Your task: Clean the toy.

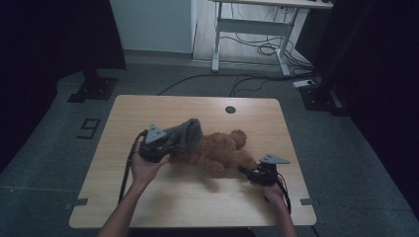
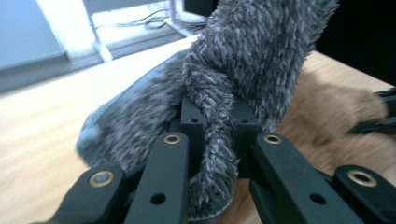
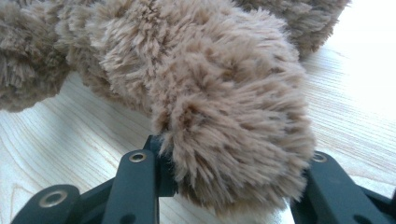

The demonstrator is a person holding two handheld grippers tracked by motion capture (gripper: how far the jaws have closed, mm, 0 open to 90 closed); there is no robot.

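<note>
The brown teddy bear (image 1: 217,150) lies on its side in the middle of the wooden counter (image 1: 188,197), between the two hands. Nearest to the person, the right gripper (image 1: 245,171) rests low on the counter at the bear's lower end. In the right gripper view its fingers (image 3: 135,186) are clenched around one plush paw (image 3: 233,130), and the fur bulges out between them and covers their tips.

A little further, the left gripper (image 1: 165,143) is held above the counter at the bear's other end. Its fingers (image 2: 194,123) are clenched on a fold of a grey fluffy cloth (image 2: 252,60), pinched tight between them. In the high view this cloth (image 1: 188,133) stands up from the gripper and drapes over the bear's upper part, so the head is hidden and I cannot tell how it is turned. Whether the cloth is a garment is hard to make out.

Behind the counter, on the grey floor (image 1: 148,79), cables (image 1: 262,49) lie under a white desk frame (image 1: 247,29), whose top is cut off by the picture edge.
</note>
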